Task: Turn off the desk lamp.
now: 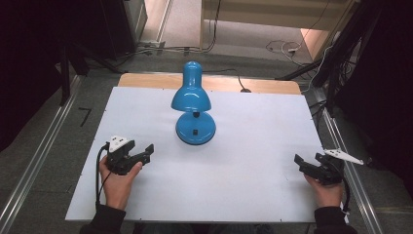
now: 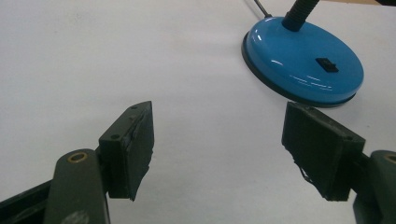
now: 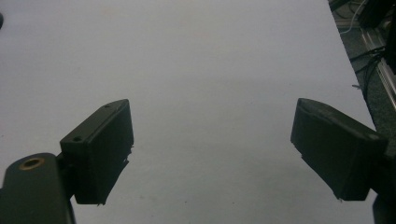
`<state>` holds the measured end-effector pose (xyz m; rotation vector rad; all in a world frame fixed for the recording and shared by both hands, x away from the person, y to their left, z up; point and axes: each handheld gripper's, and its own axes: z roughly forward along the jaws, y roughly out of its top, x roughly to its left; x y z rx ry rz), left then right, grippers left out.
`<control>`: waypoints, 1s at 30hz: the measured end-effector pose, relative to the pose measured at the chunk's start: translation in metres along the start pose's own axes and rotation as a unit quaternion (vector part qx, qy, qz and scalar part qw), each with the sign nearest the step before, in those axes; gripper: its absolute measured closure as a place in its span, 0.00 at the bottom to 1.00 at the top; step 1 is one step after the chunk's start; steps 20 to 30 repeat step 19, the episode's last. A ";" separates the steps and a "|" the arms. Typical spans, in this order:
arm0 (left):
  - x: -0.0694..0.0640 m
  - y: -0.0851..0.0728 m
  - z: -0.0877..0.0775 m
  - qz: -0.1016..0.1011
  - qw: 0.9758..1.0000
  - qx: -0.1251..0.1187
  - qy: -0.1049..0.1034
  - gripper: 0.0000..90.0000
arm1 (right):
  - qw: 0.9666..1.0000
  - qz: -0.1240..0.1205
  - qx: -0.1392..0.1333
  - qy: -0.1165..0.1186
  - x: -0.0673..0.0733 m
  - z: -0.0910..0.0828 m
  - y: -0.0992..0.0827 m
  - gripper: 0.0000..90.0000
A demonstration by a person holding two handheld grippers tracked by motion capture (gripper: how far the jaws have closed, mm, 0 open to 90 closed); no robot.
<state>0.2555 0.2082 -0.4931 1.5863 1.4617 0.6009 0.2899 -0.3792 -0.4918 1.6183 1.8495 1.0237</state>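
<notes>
A glossy blue desk lamp (image 1: pixel 193 109) stands upright at the middle of the white tabletop (image 1: pixel 253 141), its shade bent down over its round base (image 2: pixel 303 63). The base carries a small black switch (image 2: pixel 327 64). My left gripper (image 1: pixel 147 152) rests low at the front left, open and empty, pointing toward the lamp base. In the left gripper view the left gripper (image 2: pixel 218 109) has its right jaw just short of the base rim. Held at the front right near the table's edge, my right gripper (image 1: pixel 308 160) is open with nothing between its jaws. The right gripper (image 3: pixel 212 105) looks over bare white surface.
The lamp's black cord (image 1: pixel 239 82) runs off the back edge over a wooden strip (image 1: pixel 272 85). Metal rails (image 1: pixel 34 165) flank the table on the floor. Dark stands and cables (image 1: pixel 336 63) crowd the back right.
</notes>
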 end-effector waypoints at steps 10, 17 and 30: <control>0.012 -0.004 -0.012 -0.009 1.000 -0.001 0.005 0.29 | 1.000 0.000 0.000 0.000 0.000 0.000 0.000 0.13; 0.019 -0.008 -0.018 -0.012 1.000 0.000 0.011 0.28 | 1.000 0.002 0.000 0.000 0.000 0.000 -0.001 0.13; 0.022 -0.009 -0.017 -0.016 1.000 0.003 0.017 0.28 | 1.000 0.002 0.002 0.001 0.000 0.000 -0.001 0.13</control>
